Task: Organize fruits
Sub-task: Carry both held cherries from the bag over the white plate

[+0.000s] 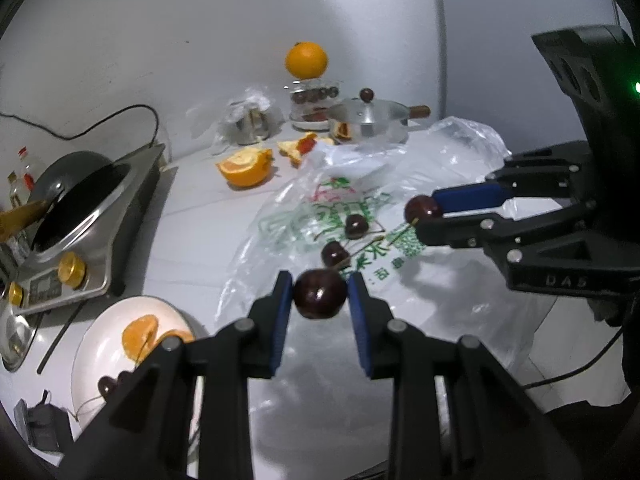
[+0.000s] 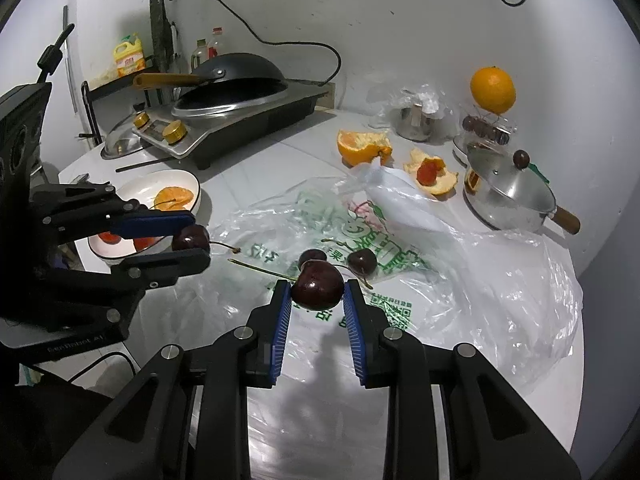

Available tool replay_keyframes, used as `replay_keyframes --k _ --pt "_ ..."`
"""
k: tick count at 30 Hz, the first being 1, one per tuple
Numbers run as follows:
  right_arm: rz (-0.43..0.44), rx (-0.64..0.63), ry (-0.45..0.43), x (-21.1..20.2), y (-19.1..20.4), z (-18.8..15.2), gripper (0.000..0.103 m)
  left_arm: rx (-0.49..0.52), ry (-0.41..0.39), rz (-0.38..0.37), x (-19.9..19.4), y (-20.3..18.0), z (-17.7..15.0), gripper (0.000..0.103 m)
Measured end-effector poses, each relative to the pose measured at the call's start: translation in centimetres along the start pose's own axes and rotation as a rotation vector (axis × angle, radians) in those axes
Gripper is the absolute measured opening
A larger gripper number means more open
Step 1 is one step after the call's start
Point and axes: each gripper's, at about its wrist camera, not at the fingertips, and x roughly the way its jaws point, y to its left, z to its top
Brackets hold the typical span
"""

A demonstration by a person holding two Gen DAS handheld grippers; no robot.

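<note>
Nearest the left wrist camera, the left gripper (image 1: 320,294) has its blue-padded jaws closed on a dark cherry (image 1: 320,294), pinched at both sides and lifted above a clear plastic bag (image 1: 452,152) printed in green. In the right wrist view, the right gripper (image 2: 316,292) likewise grips a second cherry (image 2: 317,290) between its pads, held over the same bag. Two loose cherries (image 1: 335,254) lie on the bag just beyond the grippers, along with a bare stem (image 2: 256,267). To the left sits a white plate (image 1: 96,344) holding orange segments (image 1: 140,338) and a cherry at its near edge. Farther back on the white counter (image 1: 200,216) rest a torn half orange (image 1: 246,168) and scraps of peel (image 1: 298,148). A whole orange (image 1: 306,60) is perched on a glass jar (image 1: 314,98), beside a lidded steel pot (image 1: 370,118). A dark wok (image 2: 236,74) sits on a cooker at the far left.
</note>
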Motion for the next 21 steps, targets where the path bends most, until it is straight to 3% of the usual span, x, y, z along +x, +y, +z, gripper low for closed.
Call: replay_keyframes --k 8,21 --pt "-0.005 -0.002 -0.018 0.1 2.0 1.4 0.029 -0.089 -0.02 -0.002 -1.4 2.8 -1.5 0.029" --pt "0.004 -0.057 -0.01 0.7 5.9 2.9 0.029 -0.147 -0.049 0.019 -3.6 6.0 -3.4 0.029"
